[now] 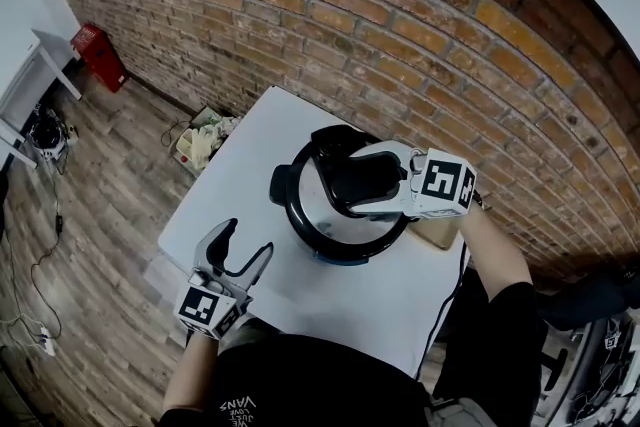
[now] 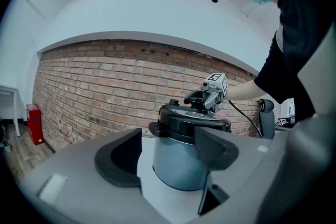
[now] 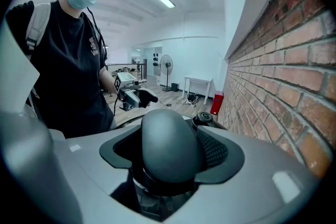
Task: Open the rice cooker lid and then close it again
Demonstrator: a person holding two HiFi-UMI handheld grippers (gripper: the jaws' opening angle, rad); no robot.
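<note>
The rice cooker (image 1: pixel 340 225), silver with a black lid, stands on the white table (image 1: pixel 250 165) with its lid down. My right gripper (image 1: pixel 345 183) reaches over the lid from the right. It is shut on the dark domed lid knob (image 3: pixel 170 144), which fills the space between both pads. Beside the knob sits a small steam valve (image 3: pixel 203 118). My left gripper (image 1: pixel 247 240) hangs open and empty near the table's front left corner, well short of the cooker. In the left gripper view the cooker (image 2: pixel 184 165) is ahead between the open jaws, with the right gripper (image 2: pixel 202 98) on top of it.
A brick wall (image 1: pixel 380 25) runs behind the table. A beige box (image 1: pixel 440 233) stands by the cooker's right side and a black cord (image 1: pixel 450 285) trails off the table. On the wood floor lie bags (image 1: pixel 205 137) and a red object (image 1: pixel 100 55).
</note>
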